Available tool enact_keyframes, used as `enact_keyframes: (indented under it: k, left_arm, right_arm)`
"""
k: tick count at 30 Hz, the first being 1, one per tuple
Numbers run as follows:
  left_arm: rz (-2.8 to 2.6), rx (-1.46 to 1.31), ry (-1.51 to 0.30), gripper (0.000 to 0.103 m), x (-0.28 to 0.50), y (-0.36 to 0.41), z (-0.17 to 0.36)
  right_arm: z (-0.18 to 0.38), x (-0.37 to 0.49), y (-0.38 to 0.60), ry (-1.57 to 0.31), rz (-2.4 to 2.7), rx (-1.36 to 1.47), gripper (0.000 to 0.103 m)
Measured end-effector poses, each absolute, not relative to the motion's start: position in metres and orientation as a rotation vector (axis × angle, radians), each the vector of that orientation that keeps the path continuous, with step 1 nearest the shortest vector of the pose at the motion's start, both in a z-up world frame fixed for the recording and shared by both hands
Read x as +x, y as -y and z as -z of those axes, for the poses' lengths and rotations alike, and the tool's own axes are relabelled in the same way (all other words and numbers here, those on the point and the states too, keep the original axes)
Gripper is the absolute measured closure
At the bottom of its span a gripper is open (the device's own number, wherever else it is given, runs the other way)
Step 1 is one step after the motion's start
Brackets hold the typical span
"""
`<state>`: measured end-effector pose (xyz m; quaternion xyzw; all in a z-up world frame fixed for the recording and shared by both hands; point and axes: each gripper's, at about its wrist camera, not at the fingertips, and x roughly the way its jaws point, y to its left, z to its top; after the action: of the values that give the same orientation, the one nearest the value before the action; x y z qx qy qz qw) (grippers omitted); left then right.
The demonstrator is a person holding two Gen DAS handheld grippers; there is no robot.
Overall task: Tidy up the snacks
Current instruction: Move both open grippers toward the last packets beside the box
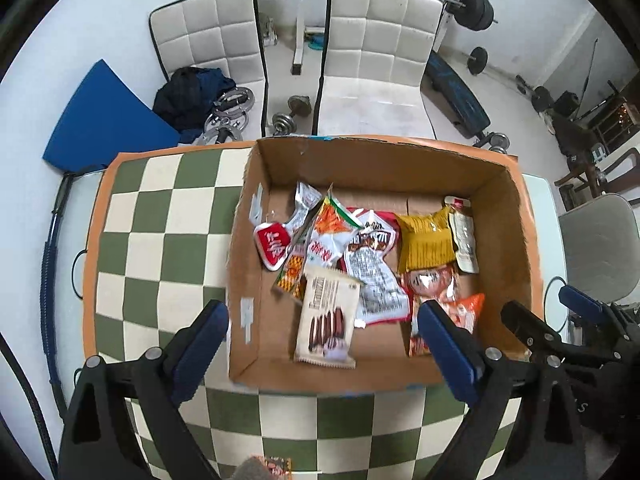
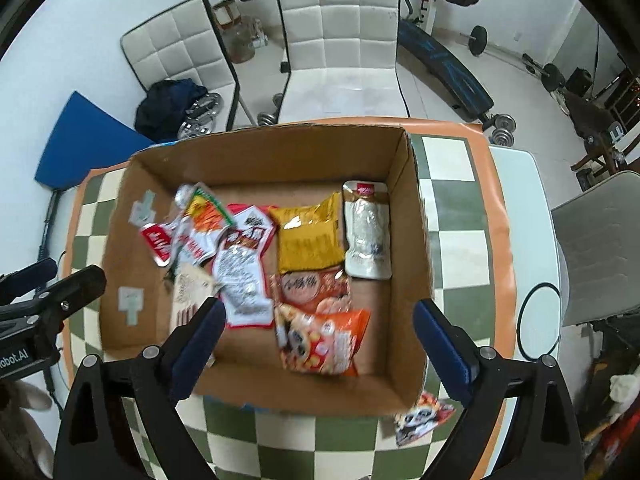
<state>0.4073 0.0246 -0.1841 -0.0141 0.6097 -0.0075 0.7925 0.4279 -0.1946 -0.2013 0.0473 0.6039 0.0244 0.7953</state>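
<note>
An open cardboard box [image 1: 380,164] [image 2: 280,156] stands on a green-and-cream checkered tablecloth [image 1: 160,240]. Inside lie several snack packets: a cream packet of chocolate sticks [image 1: 326,320], a yellow packet [image 2: 310,238], an orange packet [image 2: 324,340], a white pouch [image 2: 366,232] and a red one [image 1: 274,246]. My left gripper [image 1: 322,312] hangs open above the box's left half with nothing between its fingers. My right gripper [image 2: 320,309] is open above the right half, also holding nothing. One loose packet [image 2: 424,416] lies on the cloth outside the box's near right corner.
Two white padded chairs [image 1: 372,52] stand behind the table, with barbells, dumbbells [image 1: 292,112] and a weight bench [image 2: 448,72] on the floor. A blue mat [image 1: 104,116] lies at the left, a grey chair [image 2: 596,248] at the right. Another packet's edge [image 1: 276,466] shows by the near table edge.
</note>
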Motion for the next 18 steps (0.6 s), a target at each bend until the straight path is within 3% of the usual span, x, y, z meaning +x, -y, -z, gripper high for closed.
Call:
enact_keyframes:
  k: [18]
  left_arm:
    - [0.005, -0.022, -1.173, 0.006, 0.32, -0.025, 0.127]
  right_arm:
    - [0.125, 0.324, 0.193, -1.151, -0.104, 0.168, 0.005]
